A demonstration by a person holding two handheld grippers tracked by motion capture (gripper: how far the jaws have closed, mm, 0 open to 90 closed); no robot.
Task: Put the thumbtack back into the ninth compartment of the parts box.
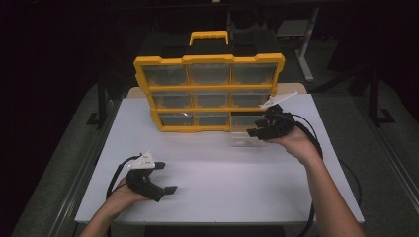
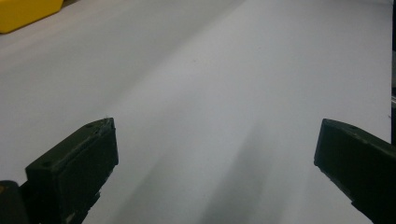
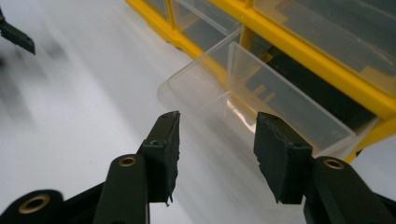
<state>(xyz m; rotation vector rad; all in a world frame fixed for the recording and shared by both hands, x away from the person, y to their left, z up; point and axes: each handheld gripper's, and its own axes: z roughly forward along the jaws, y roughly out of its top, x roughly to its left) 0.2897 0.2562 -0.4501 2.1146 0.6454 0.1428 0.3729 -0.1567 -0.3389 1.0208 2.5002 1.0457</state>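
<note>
**A:** High view first – a yellow organizer (image 1: pixel 209 94) is seen standing upright at the back of the white table (image 1: pixel 212 182), with a clear drawer (image 1: pixel 245 138) pulled out of the bottom right slot and resting on the table just in front of it. The right gripper (image 1: pixel 258 129) is held right beside that drawer. The left gripper (image 1: pixel 167 177) is parked low near the front edge, well apart from everything.

**B:** So the pulling-out looks done?

**A:** Judged so, yeah – the drawer seems mostly or fully out. What's left can't be told for sure; probably something gets put in or the drawer gets moved.

**B:** Left gripper view?

**A:** Jaws are spread wide, nothing between them, just bare table and a corner of the organizer (image 2: pixel 28 14) at top left.

**B:** And the right gripper view?

**A:** The right gripper (image 3: pixel 217 135) is seen about half open with nothing gripped. The drawer (image 3: pixel 261 100) sits just beyond the tips, untouched by the pads. It's see-through plastic with thin walls, rectangular, looks empty – its far end is at the organizer (image 3: pixel 299 51), right by the dark slot.
</note>
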